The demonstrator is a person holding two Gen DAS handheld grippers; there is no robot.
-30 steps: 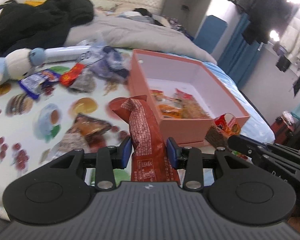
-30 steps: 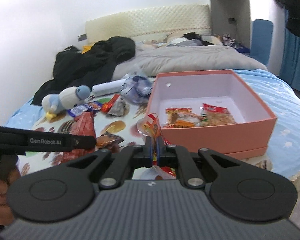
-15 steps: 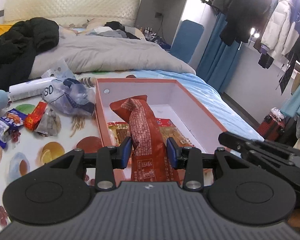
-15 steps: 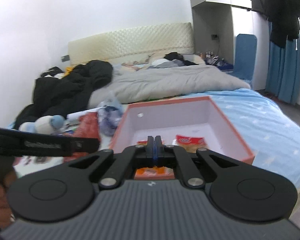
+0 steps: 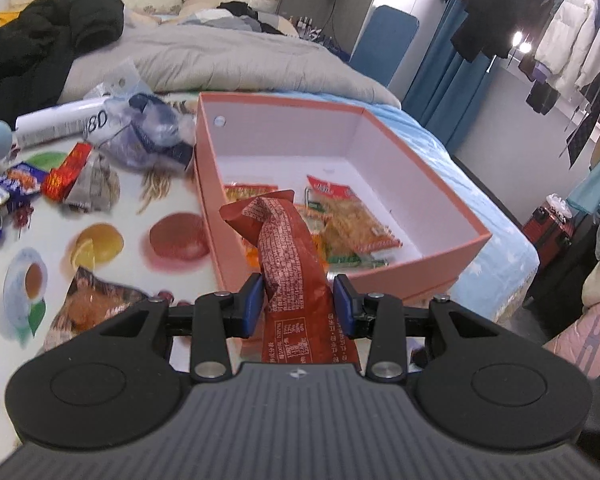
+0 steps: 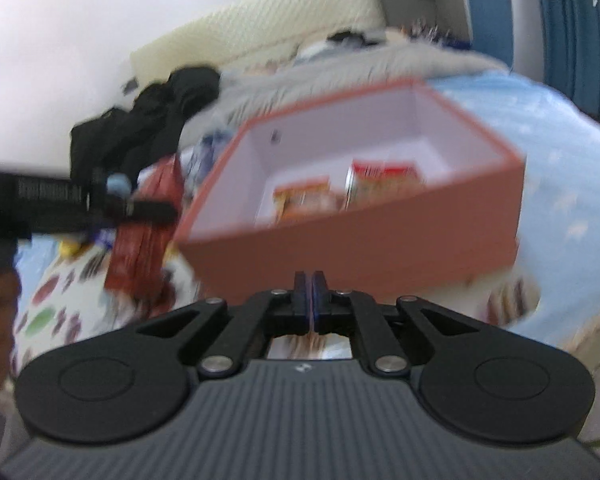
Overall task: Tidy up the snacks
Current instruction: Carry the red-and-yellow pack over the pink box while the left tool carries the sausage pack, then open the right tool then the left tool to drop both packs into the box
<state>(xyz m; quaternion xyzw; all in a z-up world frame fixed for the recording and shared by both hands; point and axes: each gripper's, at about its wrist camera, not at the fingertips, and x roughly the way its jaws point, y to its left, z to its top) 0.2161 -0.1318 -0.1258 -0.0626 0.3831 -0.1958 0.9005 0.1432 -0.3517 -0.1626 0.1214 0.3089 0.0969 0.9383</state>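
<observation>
My left gripper point(image 5: 298, 300) is shut on a long red snack packet point(image 5: 288, 252) and holds it just in front of the near wall of the open pink box point(image 5: 440, 252). The box holds several orange and red snack packs point(image 5: 348, 224). In the blurred right wrist view the left gripper point(image 6: 140, 208) with the red packet point(image 6: 140, 236) shows left of the box point(image 6: 380, 236). My right gripper point(image 6: 310, 300) is shut; a thin sliver of wrapper seems to lie between its pads. It hangs low in front of the box's near wall.
Loose snack packets point(image 5: 64, 172) lie on the fruit-print sheet point(image 5: 100, 240) left of the box, one more point(image 5: 88, 308) close to my left gripper. A crumpled plastic bag point(image 5: 148, 132), a white tube point(image 5: 52, 124), a black jacket point(image 5: 40, 40) and a grey duvet point(image 5: 228, 56) lie behind.
My left gripper pulled back slightly and tilted down with the red packet, now at the box's near wall. My right gripper dropped quickly to below the box rim; its view is blurred.
</observation>
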